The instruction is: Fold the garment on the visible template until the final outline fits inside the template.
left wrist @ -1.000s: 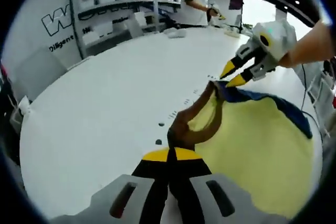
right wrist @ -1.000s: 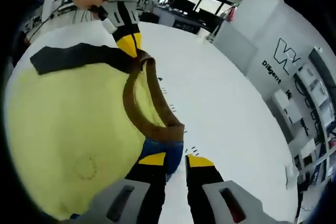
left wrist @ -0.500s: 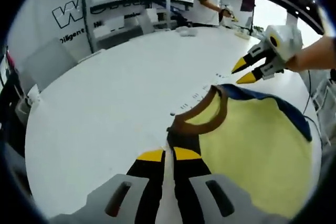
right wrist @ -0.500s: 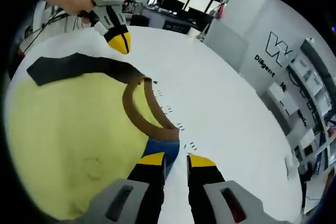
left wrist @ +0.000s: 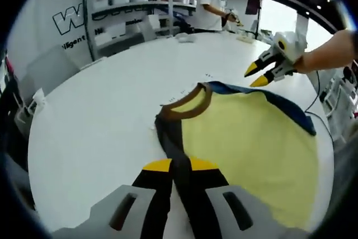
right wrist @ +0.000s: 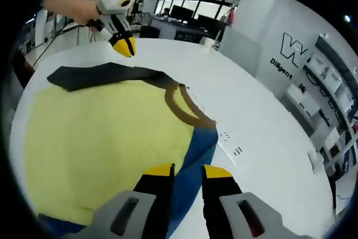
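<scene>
A yellow T-shirt [left wrist: 246, 132] [right wrist: 106, 132] with a brown collar [left wrist: 187, 107] [right wrist: 187, 110] lies flat on the white table [left wrist: 106, 110]. It has a dark sleeve [left wrist: 170, 138] [right wrist: 100, 74] and a blue sleeve [left wrist: 279, 102] [right wrist: 198, 149]. Small template tick marks [right wrist: 232, 143] [left wrist: 184, 89] sit beside the collar. My left gripper [left wrist: 180, 166] [right wrist: 124, 47] is slightly open, hanging above the dark sleeve's end without touching it. My right gripper [right wrist: 187, 170] [left wrist: 256, 75] is open, lifted over the blue sleeve and holding nothing.
Shelves with white bins [left wrist: 128, 9] stand beyond the table's far edge, and a person [left wrist: 208, 6] works there. Grey panels [right wrist: 246, 37] line the wall. A cable [left wrist: 321, 113] runs off the table's right side.
The left jaws let go of the dark sleeve and spread apart, and the right gripper let go of the blue sleeve. Both grippers drew back and up. The shirt now lies flat.
</scene>
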Demonstrator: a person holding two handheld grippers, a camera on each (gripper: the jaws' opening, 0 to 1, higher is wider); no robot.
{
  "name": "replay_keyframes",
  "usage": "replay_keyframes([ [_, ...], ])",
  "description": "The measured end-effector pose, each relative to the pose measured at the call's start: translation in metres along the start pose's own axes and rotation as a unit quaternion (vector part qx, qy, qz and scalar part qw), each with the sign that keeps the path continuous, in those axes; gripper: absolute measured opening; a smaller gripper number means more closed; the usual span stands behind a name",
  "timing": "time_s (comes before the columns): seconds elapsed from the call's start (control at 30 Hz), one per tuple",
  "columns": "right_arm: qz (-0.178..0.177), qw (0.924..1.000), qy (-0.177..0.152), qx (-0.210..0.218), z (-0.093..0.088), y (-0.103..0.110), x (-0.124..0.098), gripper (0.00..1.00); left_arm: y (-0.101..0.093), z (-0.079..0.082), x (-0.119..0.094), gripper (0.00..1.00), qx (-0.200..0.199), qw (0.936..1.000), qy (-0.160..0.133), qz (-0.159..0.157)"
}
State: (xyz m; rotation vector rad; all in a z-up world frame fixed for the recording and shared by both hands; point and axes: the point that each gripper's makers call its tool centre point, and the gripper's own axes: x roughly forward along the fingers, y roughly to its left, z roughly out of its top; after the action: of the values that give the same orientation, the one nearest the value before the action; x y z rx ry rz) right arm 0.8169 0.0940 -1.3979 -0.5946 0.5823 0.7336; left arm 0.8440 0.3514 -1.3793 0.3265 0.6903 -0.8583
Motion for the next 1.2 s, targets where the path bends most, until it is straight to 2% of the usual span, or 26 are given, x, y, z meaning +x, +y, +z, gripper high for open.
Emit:
replay_keyframes([
  [0.2,0.010,0.9999,0.003,0.010,-0.019,0.032,-0.027,0.16,-0.023,-0.026,-0.025,0.21,0.010,0.9999,0.004,-0.001],
  [0.43,0.017,0.9993,0.018,0.028,-0.046,0.068,-0.056,0.19,-0.050,-0.058,-0.054,0.21,0.005,0.9999,0.008,0.010],
  [0.5,0.012,0.9986,0.015,0.048,-0.051,0.075,-0.064,0.19,-0.056,-0.069,-0.063,0.21,-0.004,0.9998,0.010,0.015],
  [0.67,0.008,0.9977,0.016,0.065,-0.061,0.097,-0.084,0.19,-0.066,-0.097,-0.083,0.20,-0.022,0.9993,0.011,0.028],
  [0.8,0.009,0.9972,0.017,0.072,-0.071,0.117,-0.097,0.20,-0.078,-0.112,-0.099,0.20,-0.040,0.9985,0.009,0.035],
  [0.93,0.006,0.9963,0.015,0.084,-0.077,0.129,-0.108,0.20,-0.090,-0.128,-0.110,0.22,-0.043,0.9982,0.015,0.040],
  [1.0,0.005,0.9960,0.016,0.087,-0.084,0.142,-0.117,0.20,-0.099,-0.137,-0.118,0.22,-0.048,0.9978,0.017,0.042],
  [1.2,0.014,0.9964,0.015,0.083,-0.095,0.166,-0.135,0.19,-0.128,-0.150,-0.129,0.21,-0.031,0.9989,0.017,0.031],
])
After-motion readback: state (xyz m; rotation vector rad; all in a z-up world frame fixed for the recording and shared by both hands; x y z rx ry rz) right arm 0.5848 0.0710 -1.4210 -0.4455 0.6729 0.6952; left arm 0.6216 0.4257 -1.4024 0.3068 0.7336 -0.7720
